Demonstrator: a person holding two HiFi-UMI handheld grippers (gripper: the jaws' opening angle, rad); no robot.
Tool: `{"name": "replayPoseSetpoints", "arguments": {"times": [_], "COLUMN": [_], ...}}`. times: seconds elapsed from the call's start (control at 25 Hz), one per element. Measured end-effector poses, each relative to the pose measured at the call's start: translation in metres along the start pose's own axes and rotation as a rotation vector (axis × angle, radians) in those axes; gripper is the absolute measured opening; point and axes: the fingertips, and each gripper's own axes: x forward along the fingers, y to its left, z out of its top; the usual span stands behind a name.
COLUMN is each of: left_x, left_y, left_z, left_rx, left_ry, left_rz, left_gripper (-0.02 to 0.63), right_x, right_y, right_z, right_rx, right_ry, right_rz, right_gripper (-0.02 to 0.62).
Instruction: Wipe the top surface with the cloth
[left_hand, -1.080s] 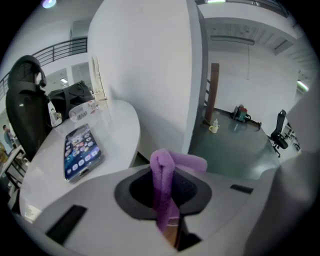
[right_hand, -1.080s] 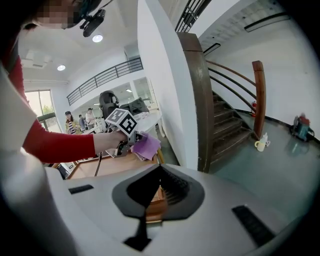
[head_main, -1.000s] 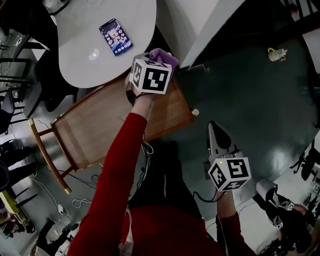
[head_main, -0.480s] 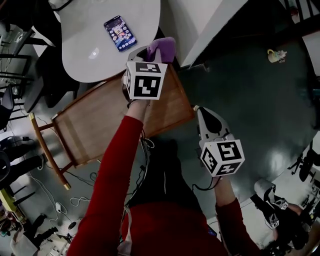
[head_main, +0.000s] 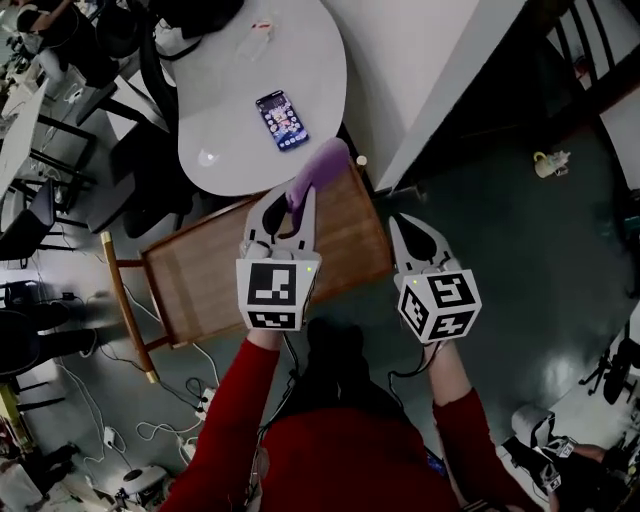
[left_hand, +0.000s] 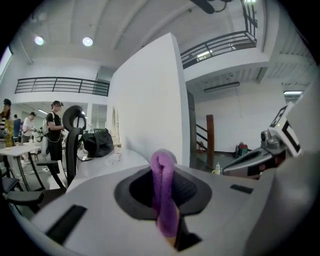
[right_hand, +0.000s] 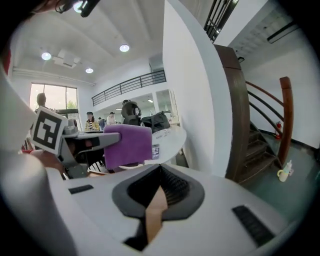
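A purple cloth (head_main: 318, 168) is pinched in my left gripper (head_main: 298, 200), which is shut on it over the far right part of the wooden top (head_main: 210, 270). In the left gripper view the cloth (left_hand: 164, 195) stands folded between the jaws, and that view looks level across the room. Whether the cloth touches the wood cannot be told. My right gripper (head_main: 400, 222) is shut and holds nothing, just off the wooden top's right edge. The right gripper view shows the cloth (right_hand: 127, 145) and the left gripper (right_hand: 85, 142) at its left.
A white round table (head_main: 240, 60) carrying a phone (head_main: 283, 120) abuts the wooden top's far side. A white partition wall (head_main: 430, 80) rises right of it, with a dark stair (right_hand: 255, 145) beyond. Cables (head_main: 200, 400) lie on the floor, and office chairs (head_main: 30, 200) stand at left.
My left gripper has drawn back toward me with the cloth, from the wooden top's far edge. The right gripper has moved forward and now sits level beside it.
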Motion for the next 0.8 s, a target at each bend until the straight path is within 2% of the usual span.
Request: {"name": "replayPoseSetpoints", "arguments": {"times": [0.12, 0.56, 0.72, 0.8], "left_x": [-0.032, -0.133, -0.166, -0.176], "left_y": [0.002, 0.008, 0.006, 0.006], "left_z": [0.009, 0.013, 0.021, 0.019], "left_rx": [-0.030, -0.051, -0.080, -0.081], "left_ry": [-0.040, -0.130, -0.209, -0.222], "left_rz": [0.025, 0.137, 0.178, 0.196], "left_gripper": [0.054, 0.054, 0.054, 0.054], "right_x": [-0.004, -0.034, -0.048, -0.053], "right_y": [0.014, 0.067, 0.096, 0.110], "right_z": [0.012, 0.039, 0.049, 0.053], "right_rx": [-0.013, -0.053, -0.077, -0.090], "right_ry": [-0.028, -0.129, -0.181, -0.208], "right_rz": [0.032, 0.134, 0.191, 0.214], "right_gripper": [0.012, 0.012, 0.012, 0.012]}}
